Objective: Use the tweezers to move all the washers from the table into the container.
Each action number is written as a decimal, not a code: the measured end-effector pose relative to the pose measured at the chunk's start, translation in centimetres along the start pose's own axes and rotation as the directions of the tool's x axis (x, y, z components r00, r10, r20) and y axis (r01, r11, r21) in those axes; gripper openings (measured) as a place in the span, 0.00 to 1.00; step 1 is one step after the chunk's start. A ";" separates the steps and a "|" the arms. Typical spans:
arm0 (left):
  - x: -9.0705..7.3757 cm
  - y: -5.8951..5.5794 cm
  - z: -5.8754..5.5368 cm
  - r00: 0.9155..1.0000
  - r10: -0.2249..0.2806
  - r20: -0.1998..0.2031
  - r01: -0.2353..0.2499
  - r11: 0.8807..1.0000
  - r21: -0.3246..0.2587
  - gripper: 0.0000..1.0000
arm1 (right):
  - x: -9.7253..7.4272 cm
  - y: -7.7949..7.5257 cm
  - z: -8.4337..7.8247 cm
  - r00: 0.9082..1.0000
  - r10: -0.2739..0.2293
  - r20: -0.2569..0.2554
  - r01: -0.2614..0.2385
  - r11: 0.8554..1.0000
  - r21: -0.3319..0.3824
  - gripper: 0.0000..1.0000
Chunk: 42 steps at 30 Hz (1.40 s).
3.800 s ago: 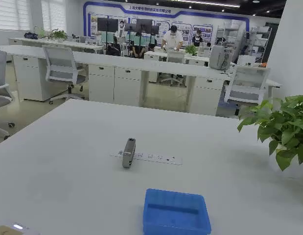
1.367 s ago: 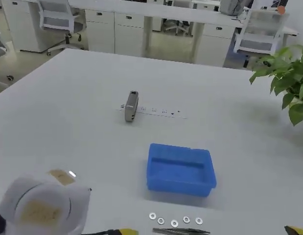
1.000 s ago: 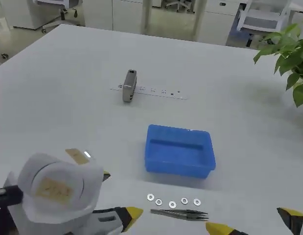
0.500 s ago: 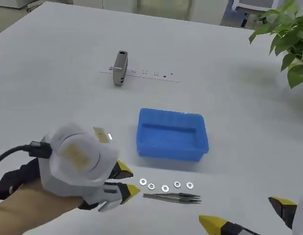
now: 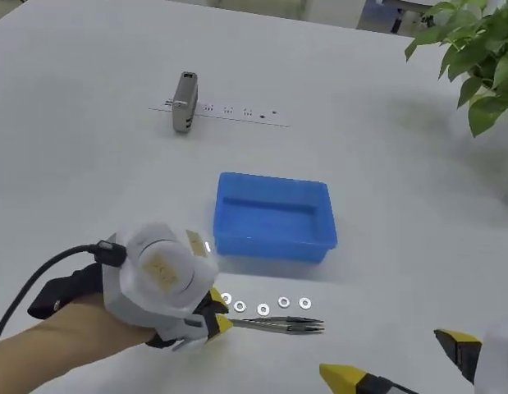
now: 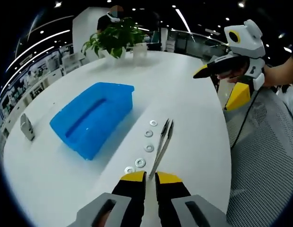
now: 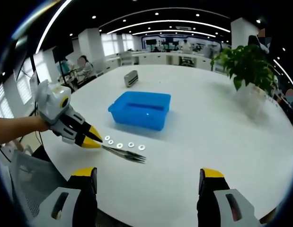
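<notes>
Several small washers (image 5: pixel 263 308) (image 6: pixel 149 148) (image 7: pixel 119 145) lie in a row on the white table, just in front of the blue container (image 5: pixel 270 246) (image 6: pixel 89 118) (image 7: pixel 139 106). Metal tweezers (image 5: pixel 278 325) (image 6: pixel 161 144) (image 7: pixel 125 153) lie flat beside the row. My left gripper (image 5: pixel 217 322) (image 6: pixel 150 177) (image 7: pixel 92 140) is at the tweezers' blunt end, its yellow jaws shut on that end. The right gripper (image 5: pixel 399 361) (image 7: pixel 147 177) (image 6: pixel 222 87) hovers at the table's near right, jaws wide open and holding nothing.
A flush power strip with a grey adapter (image 5: pixel 185 101) sits beyond the container. A potted plant (image 5: pixel 471 49) stands at the far right. The table's near edge runs close under both grippers, and a mesh chair (image 6: pixel 264 156) stands behind it.
The head camera has tilted down onto the table. My left gripper came in from the lower left to the tweezers' end and its jaws closed. Tweezers and washers have not shifted.
</notes>
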<state>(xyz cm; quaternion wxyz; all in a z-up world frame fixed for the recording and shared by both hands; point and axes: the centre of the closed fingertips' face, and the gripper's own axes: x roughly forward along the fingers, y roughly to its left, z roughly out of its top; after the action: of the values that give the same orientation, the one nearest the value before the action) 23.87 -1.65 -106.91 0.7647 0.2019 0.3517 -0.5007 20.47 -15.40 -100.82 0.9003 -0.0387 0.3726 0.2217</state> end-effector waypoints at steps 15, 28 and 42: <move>0.5 -1.7 0.2 0.998 -0.056 -0.014 0.057 0.991 0.121 0.00 | -0.3 1.6 0.5 0.999 0.029 0.014 -0.028 0.999 -0.037 0.86; -3.7 -3.7 4.3 0.995 -0.011 0.102 -0.003 0.991 0.136 0.00 | -0.7 3.8 1.6 0.995 0.088 0.045 -0.083 0.991 -0.102 0.83; -7.1 -5.6 7.5 0.980 -0.006 0.198 -0.024 0.988 0.150 0.00 | -1.6 7.0 2.6 0.979 0.197 0.059 -0.178 0.955 -0.236 0.69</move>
<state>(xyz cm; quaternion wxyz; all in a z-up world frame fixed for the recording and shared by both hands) 19.53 -4.55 -96.38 0.7806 0.2105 0.2339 -0.5401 18.20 -9.13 -97.22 0.8792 -0.0977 0.3092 0.3492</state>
